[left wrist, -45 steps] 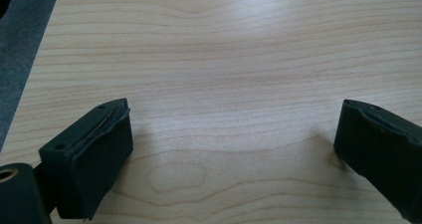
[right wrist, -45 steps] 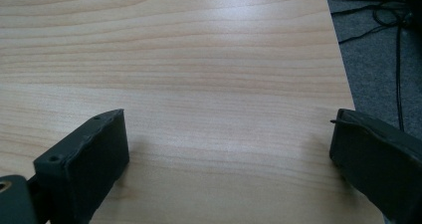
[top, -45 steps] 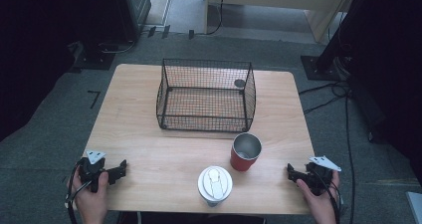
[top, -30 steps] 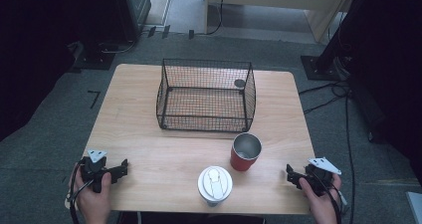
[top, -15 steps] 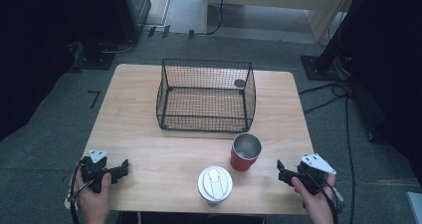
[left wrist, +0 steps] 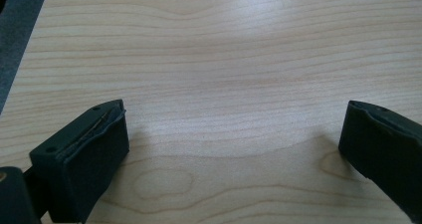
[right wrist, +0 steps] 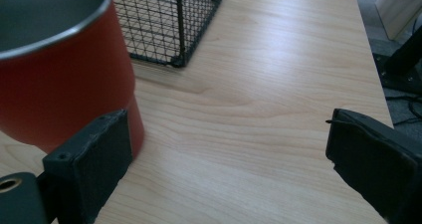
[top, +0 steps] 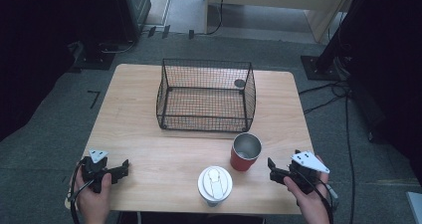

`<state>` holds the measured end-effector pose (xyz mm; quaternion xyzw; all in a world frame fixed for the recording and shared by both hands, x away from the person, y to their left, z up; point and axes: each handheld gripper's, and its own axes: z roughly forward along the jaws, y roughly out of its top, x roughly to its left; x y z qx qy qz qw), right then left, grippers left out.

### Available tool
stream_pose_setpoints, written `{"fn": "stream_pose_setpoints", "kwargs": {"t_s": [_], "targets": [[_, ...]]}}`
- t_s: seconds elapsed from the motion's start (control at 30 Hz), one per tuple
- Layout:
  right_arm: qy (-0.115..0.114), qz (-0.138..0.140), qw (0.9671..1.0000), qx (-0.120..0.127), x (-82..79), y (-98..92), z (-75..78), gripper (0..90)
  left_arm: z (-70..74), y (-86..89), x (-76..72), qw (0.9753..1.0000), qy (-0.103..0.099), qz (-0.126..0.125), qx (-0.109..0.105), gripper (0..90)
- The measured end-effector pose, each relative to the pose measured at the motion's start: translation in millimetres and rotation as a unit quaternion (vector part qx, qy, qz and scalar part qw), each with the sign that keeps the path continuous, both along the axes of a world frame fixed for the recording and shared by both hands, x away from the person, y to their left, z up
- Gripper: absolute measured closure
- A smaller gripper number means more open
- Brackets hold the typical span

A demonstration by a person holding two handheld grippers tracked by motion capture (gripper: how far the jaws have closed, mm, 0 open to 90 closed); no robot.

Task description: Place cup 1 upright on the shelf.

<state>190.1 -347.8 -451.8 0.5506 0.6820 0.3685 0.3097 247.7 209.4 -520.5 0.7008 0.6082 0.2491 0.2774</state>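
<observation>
A red cup (top: 245, 152) with a metal inside stands open-topped right of the table's middle, near the front. A white lidded cup (top: 215, 184) stands at the front edge, left of it. A black wire basket (top: 205, 95) sits behind them at the table's centre. My right gripper (top: 271, 168) is open just right of the red cup (right wrist: 59, 79), whose wall rises beside its left jaw. My left gripper (top: 124, 167) rests open at the front left corner, over bare wood (left wrist: 224, 84).
The wooden table (top: 139, 134) has bare surface between the left gripper and the cups. A small round dark object (top: 239, 83) sits near the basket's back right corner. Cables and equipment stands lie on the grey floor (top: 348, 99) around the table.
My right gripper has moved left toward the red cup. The left gripper has stayed at the front left corner.
</observation>
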Motion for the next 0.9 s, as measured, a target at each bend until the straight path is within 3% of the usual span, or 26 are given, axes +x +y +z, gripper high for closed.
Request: {"fn": "stream_pose_setpoints", "kwargs": {"t_s": [0.9], "targets": [[-0.016, 0.073, 0.9971, 0.016, -0.9, 36.1, 17.8, 4.7, -0.1, -0.3, 0.0, 1.0, -0.001, -0.001, -0.001, 0.0]]}}
